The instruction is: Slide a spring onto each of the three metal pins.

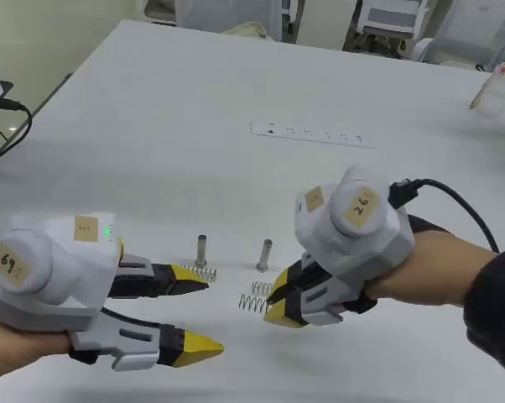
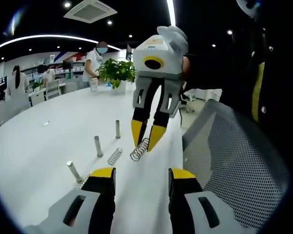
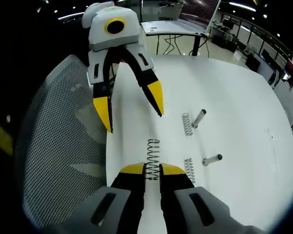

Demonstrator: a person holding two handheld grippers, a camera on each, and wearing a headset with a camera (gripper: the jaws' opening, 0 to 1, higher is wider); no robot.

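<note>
Two upright metal pins (image 1: 201, 249) (image 1: 265, 253) stand on the white table (image 1: 194, 126); the left gripper view has three of them (image 2: 118, 129) (image 2: 98, 146) (image 2: 74, 171). A spring (image 1: 252, 302) (image 3: 152, 153) lies flat, and my right gripper (image 1: 276, 304) (image 3: 152, 170) is shut on its near end. A second spring (image 1: 262, 287) (image 3: 189, 169) lies beside it. The third spring (image 1: 202, 272) (image 3: 186, 124) rests against the left pin. My left gripper (image 1: 200, 315) (image 2: 139, 178) stands open and empty, left of the springs.
A white power strip (image 1: 313, 133) lies farther back on the table. A black cable (image 1: 462, 206) trails from the right gripper. A mesh chair (image 2: 229, 151) sits at the table's near edge. A potted plant (image 2: 117, 70) and people stand at the far end.
</note>
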